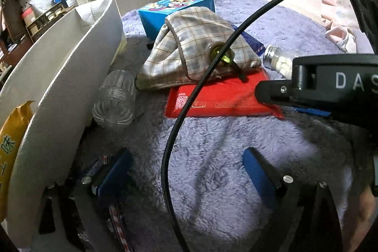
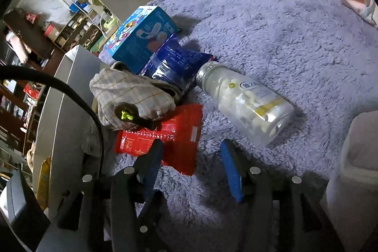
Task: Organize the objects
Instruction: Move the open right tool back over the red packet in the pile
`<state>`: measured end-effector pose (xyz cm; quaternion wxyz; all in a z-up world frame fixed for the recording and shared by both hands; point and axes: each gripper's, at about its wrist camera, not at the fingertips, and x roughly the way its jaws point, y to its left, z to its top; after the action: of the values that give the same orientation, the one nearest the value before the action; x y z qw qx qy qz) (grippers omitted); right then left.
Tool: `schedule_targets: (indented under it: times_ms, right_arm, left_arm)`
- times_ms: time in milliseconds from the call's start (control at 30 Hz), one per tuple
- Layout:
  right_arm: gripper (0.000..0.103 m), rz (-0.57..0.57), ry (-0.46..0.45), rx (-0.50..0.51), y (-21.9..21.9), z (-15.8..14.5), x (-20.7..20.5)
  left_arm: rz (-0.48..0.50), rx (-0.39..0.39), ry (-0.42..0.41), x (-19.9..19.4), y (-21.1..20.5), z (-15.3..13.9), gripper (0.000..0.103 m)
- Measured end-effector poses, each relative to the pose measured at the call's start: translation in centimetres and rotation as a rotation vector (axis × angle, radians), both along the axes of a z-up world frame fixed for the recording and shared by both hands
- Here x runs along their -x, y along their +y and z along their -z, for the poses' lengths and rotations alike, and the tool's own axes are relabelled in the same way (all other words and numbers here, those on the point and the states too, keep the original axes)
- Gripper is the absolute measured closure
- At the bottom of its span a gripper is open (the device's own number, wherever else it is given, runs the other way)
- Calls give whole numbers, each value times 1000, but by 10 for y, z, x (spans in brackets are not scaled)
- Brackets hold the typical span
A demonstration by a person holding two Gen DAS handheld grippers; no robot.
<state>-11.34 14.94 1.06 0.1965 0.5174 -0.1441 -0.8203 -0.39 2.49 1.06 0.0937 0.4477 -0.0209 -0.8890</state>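
Leftmost, your white bin [image 1: 70, 67] runs along the edge of the purple fleece blanket [image 1: 212, 138]; its wall stands just beside the left gripper [image 1: 186, 171]. A yellow snack bag [image 1: 9, 145] sits inside the bin; the rest of its contents are hidden. A clear empty bottle [image 1: 115, 98] lies on its side against the bin wall.

Your left gripper's jaws are spread wide, nothing between them, bare fleece ahead. A black cable [image 1: 189, 96] crosses that gap.

Centre pile: plaid drawstring pouch [image 2: 127, 96] rests on the red packet [image 2: 174, 141], with a dark blue packet [image 2: 174, 65] and a light blue box [image 2: 141, 34] behind, all touching.

Your right gripper [image 2: 191, 157] is also open and holds nothing; its left finger [image 2: 153, 157] overlaps the red packet's near edge, though contact cannot be confirmed.

Right of the pile, a clear jar [image 2: 245, 105] with a metal cap lies on its side, holding white pieces. Beyond it the fleece is open to its far edge. A pale container [image 2: 354, 169] stands at far right; contents not visible.
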Motion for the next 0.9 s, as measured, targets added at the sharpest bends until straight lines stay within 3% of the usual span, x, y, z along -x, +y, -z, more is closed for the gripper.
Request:
schedule_targets:
  times_ms: [367,900]
  right_arm:
    - [44,-4,8,-17,-5,-2,-3]
    - [28,-75,98,-160,-29,-1,-12]
  left_arm:
    - [1,0,-1,2,-2,-1,6]
    - [3,-20,-3,5,0,3,6]
